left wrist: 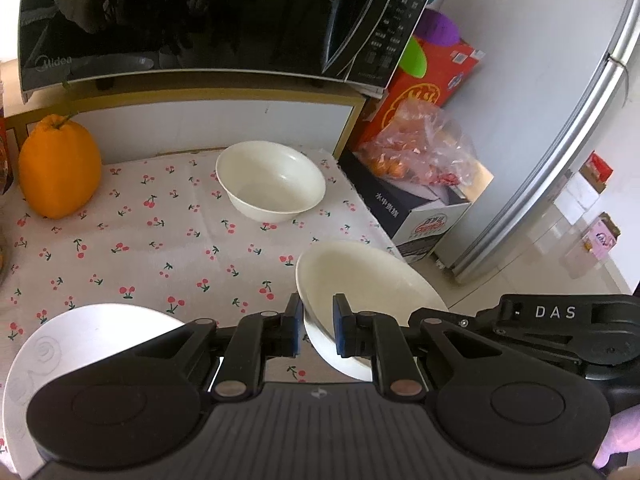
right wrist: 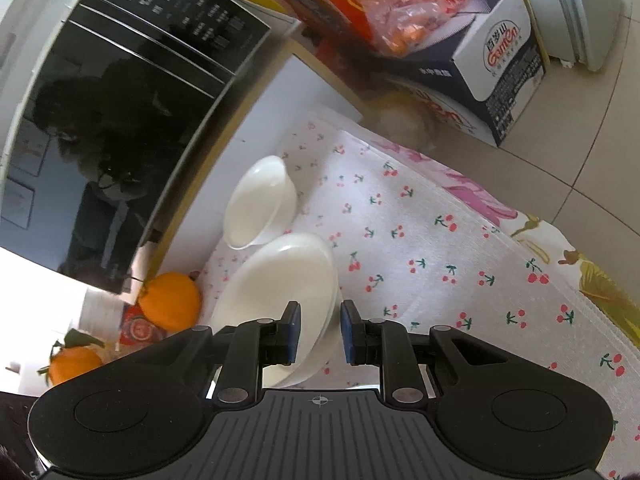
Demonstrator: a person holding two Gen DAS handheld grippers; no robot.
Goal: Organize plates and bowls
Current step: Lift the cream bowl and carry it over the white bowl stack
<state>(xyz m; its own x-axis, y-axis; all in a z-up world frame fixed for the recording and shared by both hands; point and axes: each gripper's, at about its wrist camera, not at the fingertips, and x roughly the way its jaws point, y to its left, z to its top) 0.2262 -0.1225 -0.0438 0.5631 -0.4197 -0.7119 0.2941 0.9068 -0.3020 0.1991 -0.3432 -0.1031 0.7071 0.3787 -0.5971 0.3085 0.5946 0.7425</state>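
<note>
A white bowl [left wrist: 272,180] stands upright on the cherry-print cloth [left wrist: 132,240] near the back. My left gripper [left wrist: 318,326] straddles the near rim of a second, tilted white bowl [left wrist: 360,280] at the table's right edge; the pads stand a little apart from the rim. A white plate [left wrist: 84,344] lies at the front left, partly under the gripper body. In the right wrist view the same nearer bowl [right wrist: 288,280] sits between my right gripper's [right wrist: 320,330] open fingers, the far bowl [right wrist: 260,200] beyond it. The right gripper body [left wrist: 560,332] shows in the left wrist view.
A black microwave [left wrist: 200,16] stands on a shelf behind the table. A large orange citrus fruit [left wrist: 60,168] sits at the back left, more fruit [right wrist: 68,360] lies beside it. Boxes with a bag of fruit [left wrist: 420,152] and a fridge [left wrist: 580,140] stand on the right.
</note>
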